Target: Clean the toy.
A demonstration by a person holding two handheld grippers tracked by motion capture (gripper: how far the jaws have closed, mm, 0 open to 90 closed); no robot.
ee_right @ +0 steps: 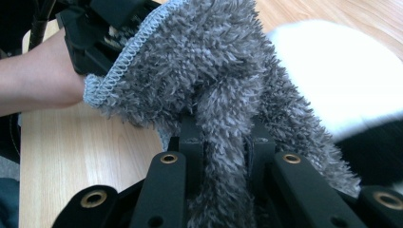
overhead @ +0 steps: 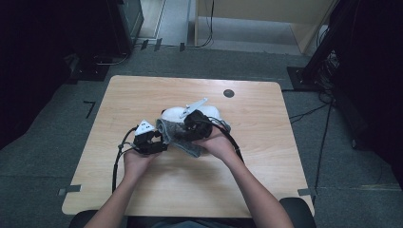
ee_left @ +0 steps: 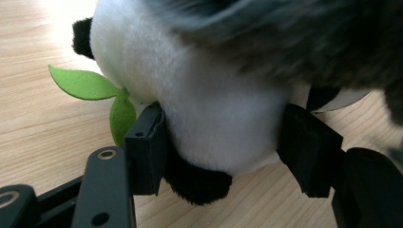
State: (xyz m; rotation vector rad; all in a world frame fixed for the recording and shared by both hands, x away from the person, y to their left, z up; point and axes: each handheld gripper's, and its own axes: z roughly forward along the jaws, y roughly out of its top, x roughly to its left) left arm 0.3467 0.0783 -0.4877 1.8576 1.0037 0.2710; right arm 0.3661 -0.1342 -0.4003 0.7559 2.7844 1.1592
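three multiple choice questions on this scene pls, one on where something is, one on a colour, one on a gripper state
1. Where is the plush panda?
A. on the floor
B. between the left gripper's jaws
C. at the table's far corner

2. What colour is the felt leaf by the panda?
A. green
B. red
C. blue

3. What is the right gripper doing?
A. hanging open
B. shut on nothing
C. shut on the grey cloth

Answers: 1 B, its white body sits between the two black jaws. 2 A, plainly green against the wood. 3 C, a fold of fluffy cloth is pinched between its jaws.

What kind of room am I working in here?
Probably a lab or recording studio: a lone wooden table on grey carpet, taped floor marks, and black equipment stands with loose cables around it.
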